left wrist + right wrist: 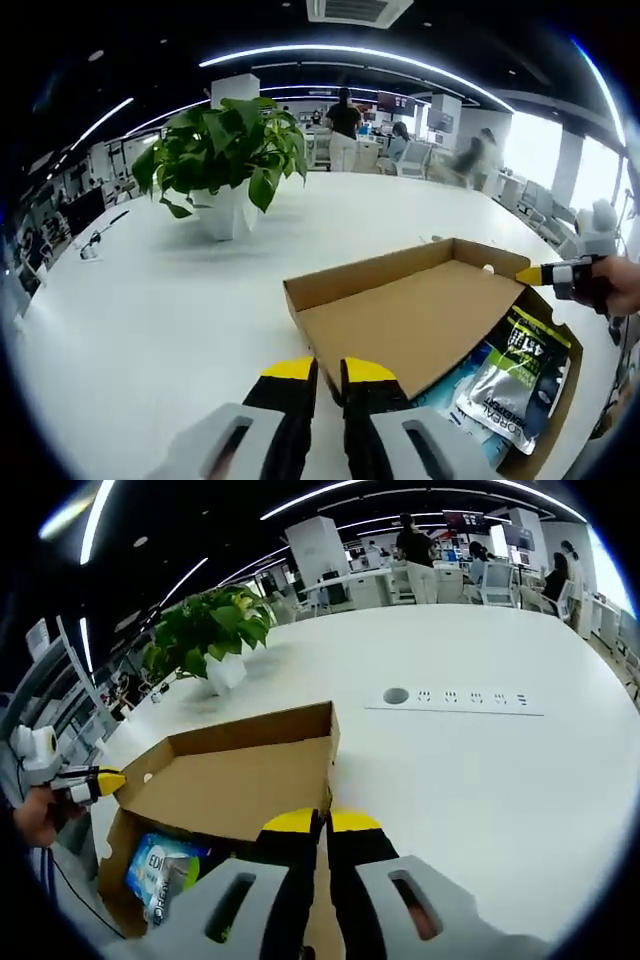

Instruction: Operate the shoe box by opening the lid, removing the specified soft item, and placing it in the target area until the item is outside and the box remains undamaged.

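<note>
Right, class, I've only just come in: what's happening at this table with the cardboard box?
A person is working a cardboard shoe box on a white table with two hand-held grippers. Both hold the lid at opposite edges: the left hand-held gripper and the right hand-held gripper each have their jaws closed on it. The lid is lifted and partly covers the box. Underneath, soft plastic packets lie inside, not yet taken out. A potted plant stands further along the table.
</note>
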A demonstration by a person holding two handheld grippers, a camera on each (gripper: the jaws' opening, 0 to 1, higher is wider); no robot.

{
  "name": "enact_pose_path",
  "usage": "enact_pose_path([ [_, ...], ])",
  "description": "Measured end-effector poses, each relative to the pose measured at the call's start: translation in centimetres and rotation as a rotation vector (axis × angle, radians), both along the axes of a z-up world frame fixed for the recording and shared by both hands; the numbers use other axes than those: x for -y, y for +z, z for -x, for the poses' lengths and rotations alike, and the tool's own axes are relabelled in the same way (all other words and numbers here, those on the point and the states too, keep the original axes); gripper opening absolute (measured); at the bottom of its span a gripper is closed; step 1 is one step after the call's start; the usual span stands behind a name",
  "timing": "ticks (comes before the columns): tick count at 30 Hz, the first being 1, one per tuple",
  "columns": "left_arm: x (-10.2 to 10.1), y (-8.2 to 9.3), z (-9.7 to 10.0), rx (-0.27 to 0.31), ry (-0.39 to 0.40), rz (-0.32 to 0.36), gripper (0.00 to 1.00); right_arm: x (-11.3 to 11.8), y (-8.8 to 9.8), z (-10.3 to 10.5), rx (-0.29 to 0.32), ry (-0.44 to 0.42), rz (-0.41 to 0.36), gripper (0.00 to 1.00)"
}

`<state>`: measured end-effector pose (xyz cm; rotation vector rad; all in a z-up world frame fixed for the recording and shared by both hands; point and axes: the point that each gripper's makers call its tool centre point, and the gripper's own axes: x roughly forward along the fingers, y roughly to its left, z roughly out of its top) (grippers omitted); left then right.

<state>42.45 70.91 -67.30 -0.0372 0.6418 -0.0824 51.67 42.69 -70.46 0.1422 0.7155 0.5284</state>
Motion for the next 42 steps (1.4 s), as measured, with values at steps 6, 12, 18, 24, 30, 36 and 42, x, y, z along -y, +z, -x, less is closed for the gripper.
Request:
enact_pose_path([
  [6, 0.2, -0.2, 0.3, -0.006, 0.001, 0.019, 0.09, 0.3, 0.3, 0.6, -0.005, -0.001, -0.001, 0.02],
  [12, 0.2, 0.1, 1.6, -0.003, -0.004, 0.02, 0.09, 1.2, 0.7, 1.7, -0.009, -0.002, -0.022, 0.04],
  [18, 0.1, 0.2, 3.8, 0.025, 0.021, 0.091, 0.11, 2.7, 0.6, 3.4, -0.02, -0.016, -0.041, 0.05],
  [24, 0.1, 0.4, 6.0, 0.051, 0.061, 0.164, 0.15, 3.4, 1.6, 5.4, 0.0, 0.003, -0.074, 0.1],
  [30, 0.9, 1.0, 8.7, 0.083, 0.088, 0.237, 0.17, 3.2, 2.8, 7.5, 0.026, 0.053, -0.086, 0.14],
  [36, 2.7, 0.7, 10.2, 0.079, 0.049, 0.252, 0.19, 2.4, 3.3, 9.3, 0.038, 0.106, -0.084, 0.19],
  [42, 4.3, 2.8, 10.5, 0.13, 0.054, 0.313, 0.2, 1.1, 3.1, 10.8, 0.038, 0.159, -0.059, 0.21],
])
